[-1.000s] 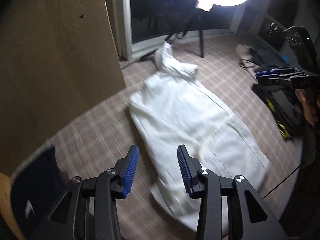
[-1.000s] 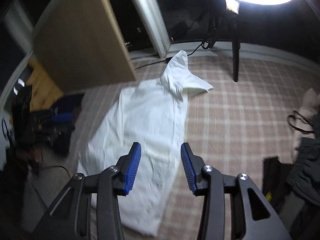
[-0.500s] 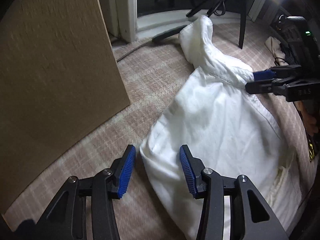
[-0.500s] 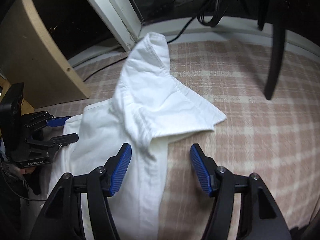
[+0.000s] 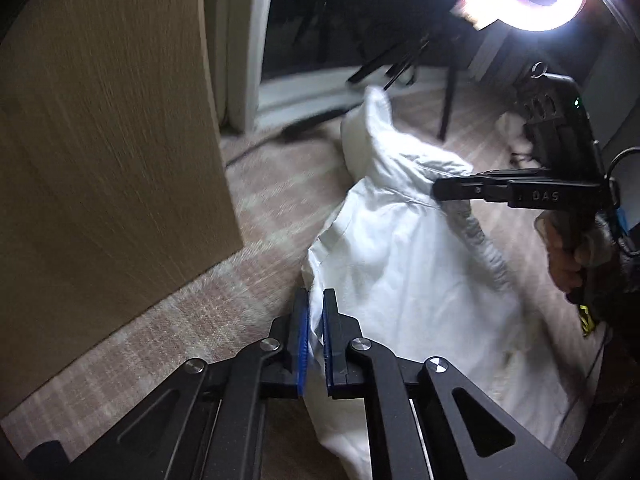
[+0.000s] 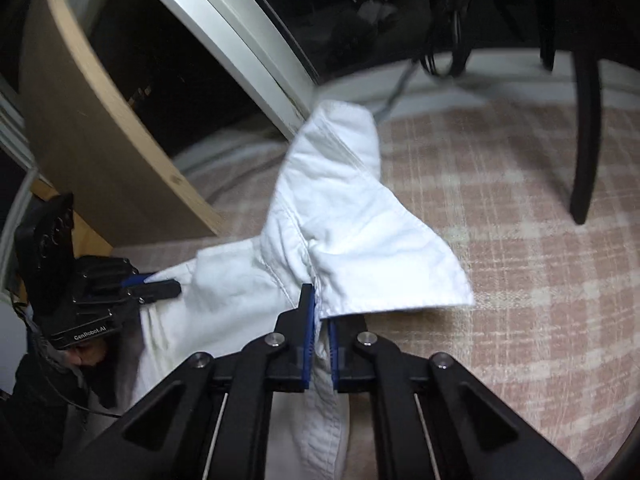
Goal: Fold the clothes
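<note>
White shirt (image 5: 404, 280) is lying on the checked carpet (image 6: 540, 240), both grippers having just been closing and now pinching it, left gripper (image 5: 315, 340) on the side edge, right gripper (image 6: 320, 340) near the collar, grasp step underway, next probably needing an even lift-and-fold.

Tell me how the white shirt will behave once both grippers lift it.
The white shirt is probably floppy: it wrinkles where the left gripper and right gripper pinch it. It likely sags between them. Probably light; the thin fabric bunches easily on the carpet.
</note>
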Tool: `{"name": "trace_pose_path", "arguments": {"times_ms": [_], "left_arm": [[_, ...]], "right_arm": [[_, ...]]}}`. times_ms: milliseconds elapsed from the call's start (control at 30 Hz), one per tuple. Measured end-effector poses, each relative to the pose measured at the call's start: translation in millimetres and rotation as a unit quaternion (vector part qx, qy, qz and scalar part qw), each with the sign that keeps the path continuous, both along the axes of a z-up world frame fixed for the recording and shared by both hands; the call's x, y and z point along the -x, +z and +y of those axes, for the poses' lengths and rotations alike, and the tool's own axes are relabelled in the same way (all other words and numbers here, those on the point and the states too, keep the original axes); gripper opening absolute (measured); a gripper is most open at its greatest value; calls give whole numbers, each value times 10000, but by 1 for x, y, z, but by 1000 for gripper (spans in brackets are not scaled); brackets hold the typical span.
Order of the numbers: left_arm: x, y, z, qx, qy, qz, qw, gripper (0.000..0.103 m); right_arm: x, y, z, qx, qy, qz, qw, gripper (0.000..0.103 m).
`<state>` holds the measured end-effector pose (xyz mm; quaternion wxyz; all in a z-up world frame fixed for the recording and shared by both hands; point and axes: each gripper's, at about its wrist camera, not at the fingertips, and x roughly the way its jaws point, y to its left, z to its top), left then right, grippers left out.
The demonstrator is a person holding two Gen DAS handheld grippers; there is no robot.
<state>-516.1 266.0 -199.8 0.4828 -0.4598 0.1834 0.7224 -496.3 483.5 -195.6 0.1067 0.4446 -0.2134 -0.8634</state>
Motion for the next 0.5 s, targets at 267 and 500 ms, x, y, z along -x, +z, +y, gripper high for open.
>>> {"name": "trace_pose_path", "arguments": {"times_ms": [267,500], "left_arm": [[-70,65,-42,-234,-352,559,9975,5],[-168,49,-93,-24,-599,300,9977,7]], "right_arm": [[-90,75,-27,-381,132,1080,9933,6],[-207,82,-72,-1143,470,1301,9838,7]]}}
